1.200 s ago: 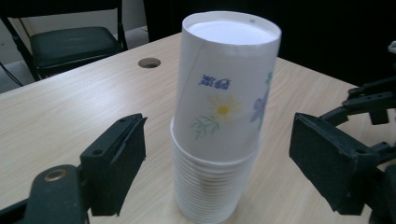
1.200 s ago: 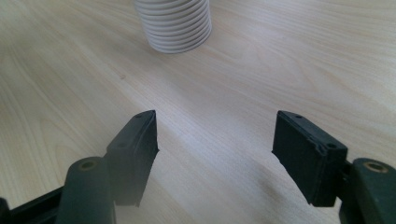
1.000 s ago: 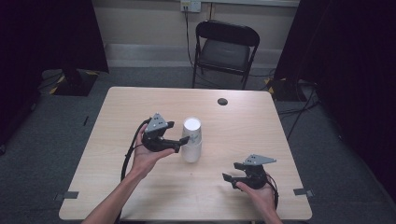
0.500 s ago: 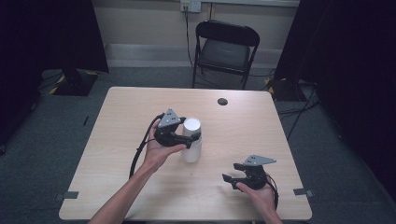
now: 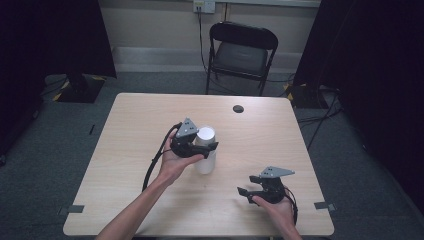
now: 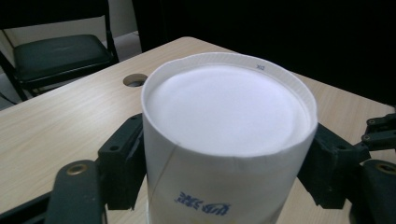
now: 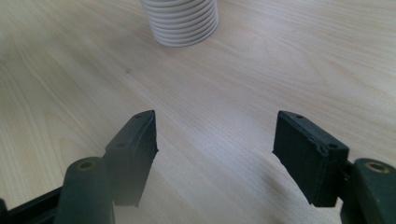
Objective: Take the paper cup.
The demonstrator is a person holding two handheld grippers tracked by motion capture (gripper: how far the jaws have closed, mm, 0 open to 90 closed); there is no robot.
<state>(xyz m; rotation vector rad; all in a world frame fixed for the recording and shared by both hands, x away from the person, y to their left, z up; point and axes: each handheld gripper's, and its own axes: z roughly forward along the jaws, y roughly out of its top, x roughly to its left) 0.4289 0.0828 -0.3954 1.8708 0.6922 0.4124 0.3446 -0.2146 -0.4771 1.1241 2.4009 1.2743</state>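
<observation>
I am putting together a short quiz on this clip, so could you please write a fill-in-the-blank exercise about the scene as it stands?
1. The left gripper has its black jaws on either side of a stack of white paper ____.
2. The right gripper rests with its jaws ____ and nothing between them.
3. The light wooden table has a round ____ near its far edge.
4. Beyond the table stands a black folding ____.

Missing words: cups; open; hole; chair.
</observation>
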